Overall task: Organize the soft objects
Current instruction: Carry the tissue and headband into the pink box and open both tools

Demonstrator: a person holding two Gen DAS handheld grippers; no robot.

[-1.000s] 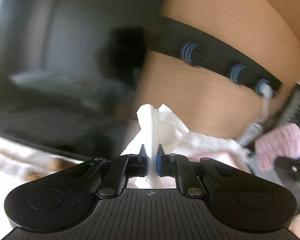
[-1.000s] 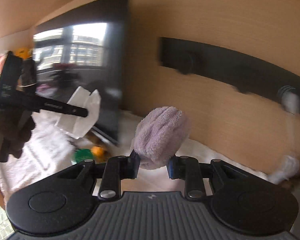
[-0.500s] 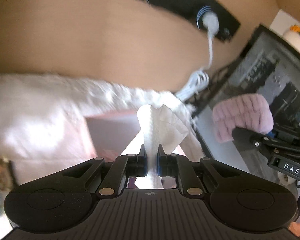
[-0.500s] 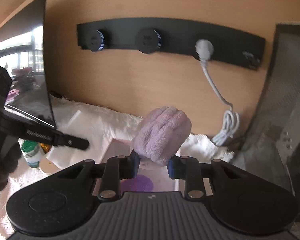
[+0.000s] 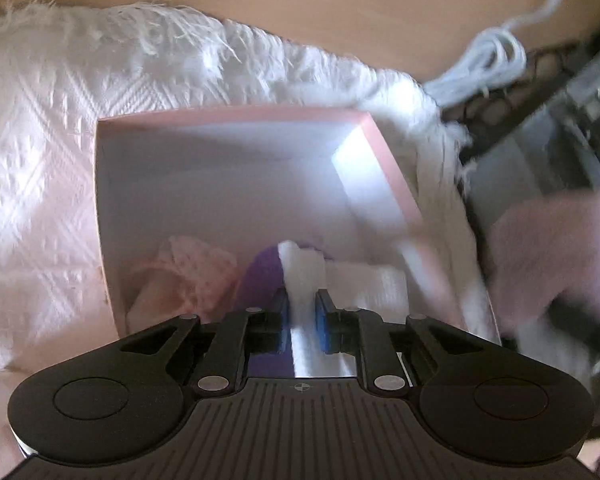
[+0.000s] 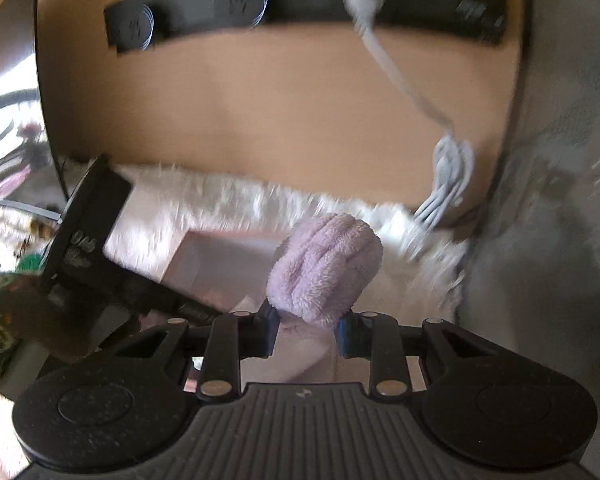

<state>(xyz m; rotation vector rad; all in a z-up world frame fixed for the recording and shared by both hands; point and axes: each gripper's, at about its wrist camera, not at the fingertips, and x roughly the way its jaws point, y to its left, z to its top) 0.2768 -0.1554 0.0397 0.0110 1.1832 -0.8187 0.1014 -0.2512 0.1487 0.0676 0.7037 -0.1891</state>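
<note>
My left gripper [image 5: 302,300] points down into a pink box [image 5: 236,114] with a white inside. Its jaws are opening, and a white tissue [image 5: 300,276] stands between them, sagging to the right onto the box floor. A pink lacy cloth [image 5: 184,268] and a purple piece [image 5: 260,280] lie in the box. My right gripper [image 6: 306,320] is shut on a lilac fluffy roll [image 6: 326,268] above the box's [image 6: 220,256] right side. The roll [image 5: 560,248] also shows blurred at the right of the left wrist view. The left gripper's black body [image 6: 96,232] crosses the right wrist view.
The box rests on a white fringed cloth [image 5: 40,140] against a wooden wall [image 6: 280,112]. A black socket strip [image 6: 300,4] holds a white plug and a bundled cable [image 6: 448,184]. A dark screen [image 6: 8,60] stands at the left, a grey panel [image 6: 560,160] at the right.
Both grippers swung right and down from the dark screen to the pink box. The left jaws have parted a little and the tissue sits lower between them. The right grip is unchanged.
</note>
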